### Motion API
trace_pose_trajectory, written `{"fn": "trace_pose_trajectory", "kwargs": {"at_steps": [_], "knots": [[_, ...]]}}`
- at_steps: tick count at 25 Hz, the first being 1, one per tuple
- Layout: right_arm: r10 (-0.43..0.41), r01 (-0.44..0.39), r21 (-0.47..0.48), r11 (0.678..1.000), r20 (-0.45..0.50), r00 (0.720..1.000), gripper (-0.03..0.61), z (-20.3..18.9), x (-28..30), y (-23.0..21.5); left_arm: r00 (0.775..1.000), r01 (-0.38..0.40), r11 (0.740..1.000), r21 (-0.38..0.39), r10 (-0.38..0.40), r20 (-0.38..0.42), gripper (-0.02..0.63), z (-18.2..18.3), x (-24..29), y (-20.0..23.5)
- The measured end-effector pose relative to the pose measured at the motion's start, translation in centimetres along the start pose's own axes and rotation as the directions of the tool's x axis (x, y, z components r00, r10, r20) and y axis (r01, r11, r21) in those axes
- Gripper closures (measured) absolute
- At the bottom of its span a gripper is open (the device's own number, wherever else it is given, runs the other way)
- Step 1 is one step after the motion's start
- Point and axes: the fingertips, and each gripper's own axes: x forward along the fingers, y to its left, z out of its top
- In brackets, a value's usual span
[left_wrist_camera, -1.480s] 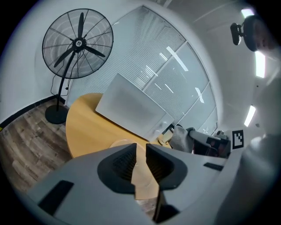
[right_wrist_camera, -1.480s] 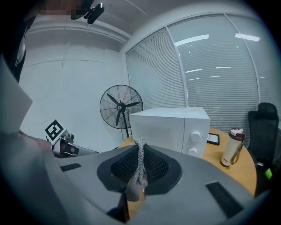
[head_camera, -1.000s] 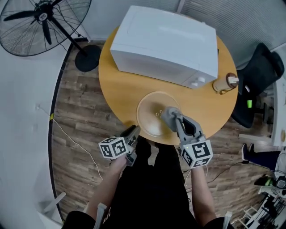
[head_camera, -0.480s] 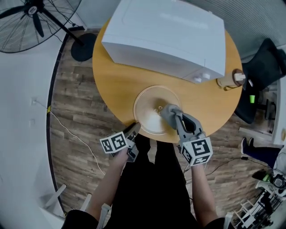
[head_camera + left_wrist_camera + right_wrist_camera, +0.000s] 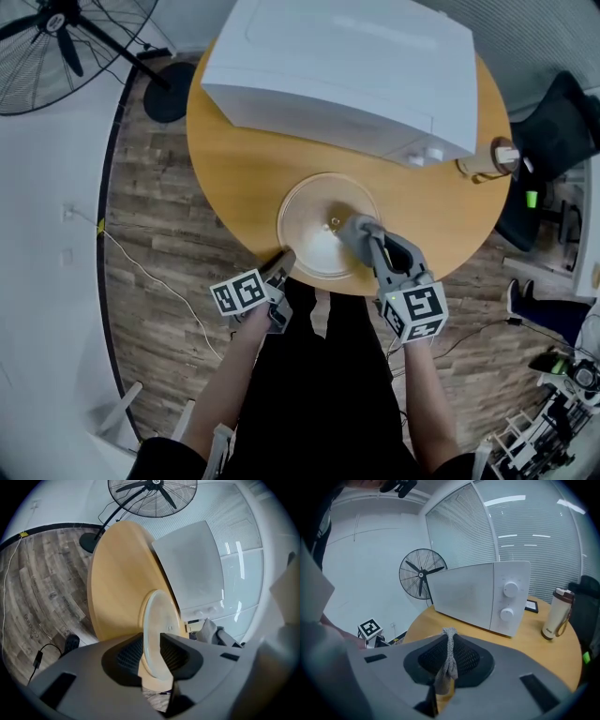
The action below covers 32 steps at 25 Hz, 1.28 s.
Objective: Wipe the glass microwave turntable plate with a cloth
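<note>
One round wooden table [image 5: 244,178] (microwave [image 5: 347,66], glass plate [image 5: 309,234] atop) stands on planks [image 5: 159,281].

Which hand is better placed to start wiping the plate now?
Right. The right gripper is shut on the grey cloth, its tip over the glass plate. The left gripper only straddles the plate's near rim, jaws apart, with no cloth.

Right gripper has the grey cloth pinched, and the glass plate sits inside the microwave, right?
No. The right gripper does pinch the grey cloth, but the glass plate lies on the table before the microwave, as the head view shows.
</note>
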Motion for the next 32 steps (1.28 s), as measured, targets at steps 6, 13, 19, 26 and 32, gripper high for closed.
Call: {"fn": "trace_pose_trajectory", "kwargs": {"at_steps": [6,13,19,26,32], "knots": [[-0.003,0.003,-0.018,1.0,-0.03,1.0,0.538,-0.9,1.0,-0.4,0.999,-0.038,0.999,-0.022,0.039,0.013,0.571,0.1,-0.2,0.8],[-0.008,0.002,-0.055,0.998,-0.112,0.994,0.538,-4.2,3.3,-0.8,0.999,-0.025,0.999,-0.029,0.026,0.023,0.584,0.2,0.0,0.8],[-0.028,0.014,-0.071,0.997,-0.201,0.979,0.538,-7.5,5.7,-1.1,0.999,-0.021,0.999,-0.044,0.022,0.028,0.588,0.1,0.0,0.9],[-0.076,0.051,-0.092,0.994,-0.286,0.955,0.538,-10.0,7.5,-1.8,1.0,-0.016,0.999,-0.041,0.016,0.02,0.588,0.1,-0.1,0.8],[-0.089,0.072,-0.071,0.995,-0.285,0.954,0.538,-10.2,8.3,-2.5,1.0,-0.004,1.0,-0.022,0.004,0.013,0.588,0.0,-0.2,0.8]]}}
